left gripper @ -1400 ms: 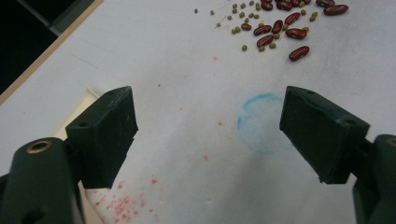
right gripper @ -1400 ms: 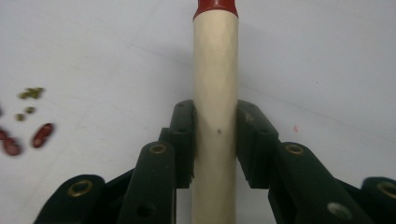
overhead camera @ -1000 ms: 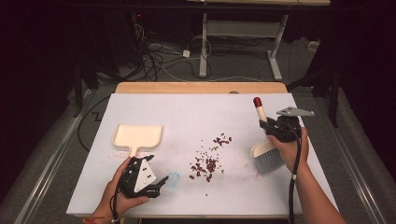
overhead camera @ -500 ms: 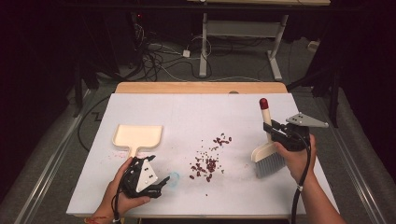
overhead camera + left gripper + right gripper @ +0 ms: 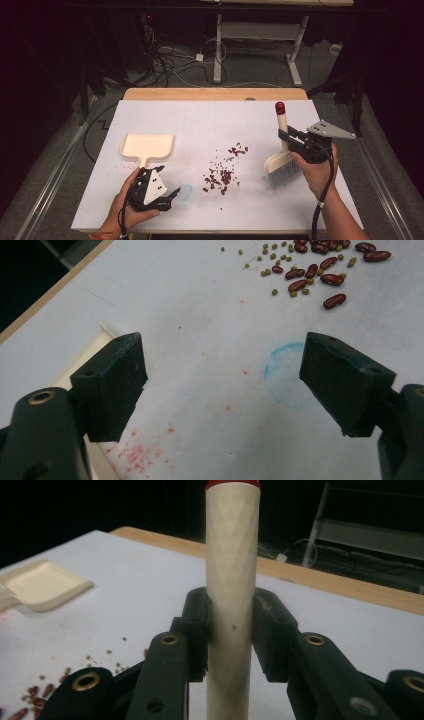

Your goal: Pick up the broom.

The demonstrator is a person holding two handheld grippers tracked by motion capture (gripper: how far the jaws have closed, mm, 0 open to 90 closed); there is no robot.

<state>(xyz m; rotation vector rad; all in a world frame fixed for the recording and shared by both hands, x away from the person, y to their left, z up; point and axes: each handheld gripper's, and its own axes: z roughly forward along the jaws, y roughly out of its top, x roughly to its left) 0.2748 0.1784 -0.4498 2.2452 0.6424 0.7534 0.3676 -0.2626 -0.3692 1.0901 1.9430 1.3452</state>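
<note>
High view shows a sweeping job barely begun: the right gripper [image 5: 288, 136] has its fingers pinching the cream handle of a small brush [image 5: 281, 165], whose red-capped end points away from the person while the grey bristles sit at or just over the white desk [image 5: 210, 120] to the right of the spill; I cannot tell whether they touch it. Right gripper view confirms the grip, both black fingers [image 5: 197, 625] pressed against the handle from either side. The beans [image 5: 224, 172], dark red ones mixed with tiny green ones, lie scattered in a loose patch near the middle of the desk, none of them gathered yet and none in the dustpan [image 5: 147, 146], which lies flat and empty at the left with its handle toward the person. The left gripper [image 5: 170, 196] rests near the front edge just beside that handle, fingers spread wide with nothing between them, above a faint blue ring [image 5: 285, 375] on the surface. By my reading, picking up the brush is done; taking the dustpan, setting it by the patch and sweeping the beans into it all remain.
</note>
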